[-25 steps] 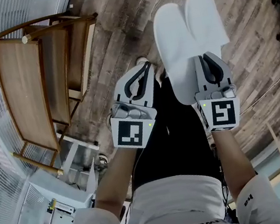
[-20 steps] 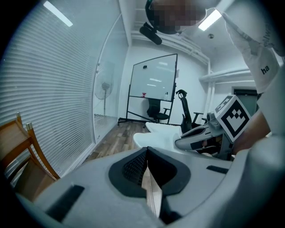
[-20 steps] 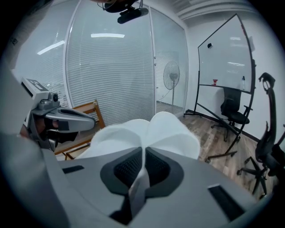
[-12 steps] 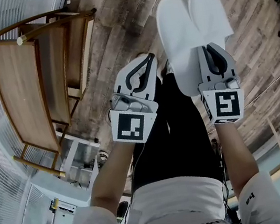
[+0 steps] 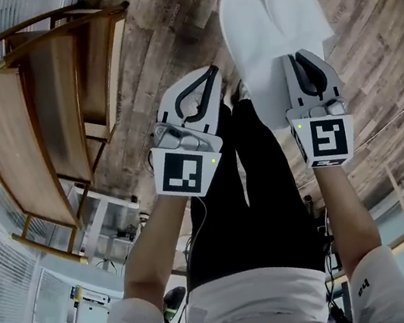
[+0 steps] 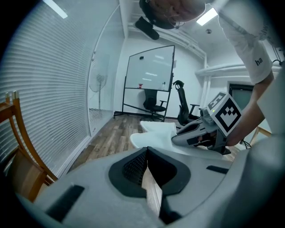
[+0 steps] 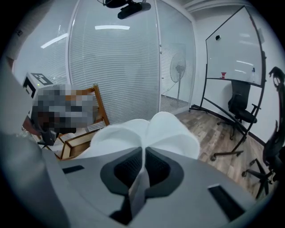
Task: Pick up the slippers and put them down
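Your right gripper (image 5: pixel 297 60) jaws pinch the white slippers (image 5: pixel 265 23) at the heel end, toes sticking out past the tips. Left gripper (image 5: pixel 209 73) jaws pressed together, nothing between.

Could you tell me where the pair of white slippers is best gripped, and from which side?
Probably grip the slippers at their near end, where both flat edges lie together, coming from the person's side. The right gripper is shut there; the rounded far ends spread apart.
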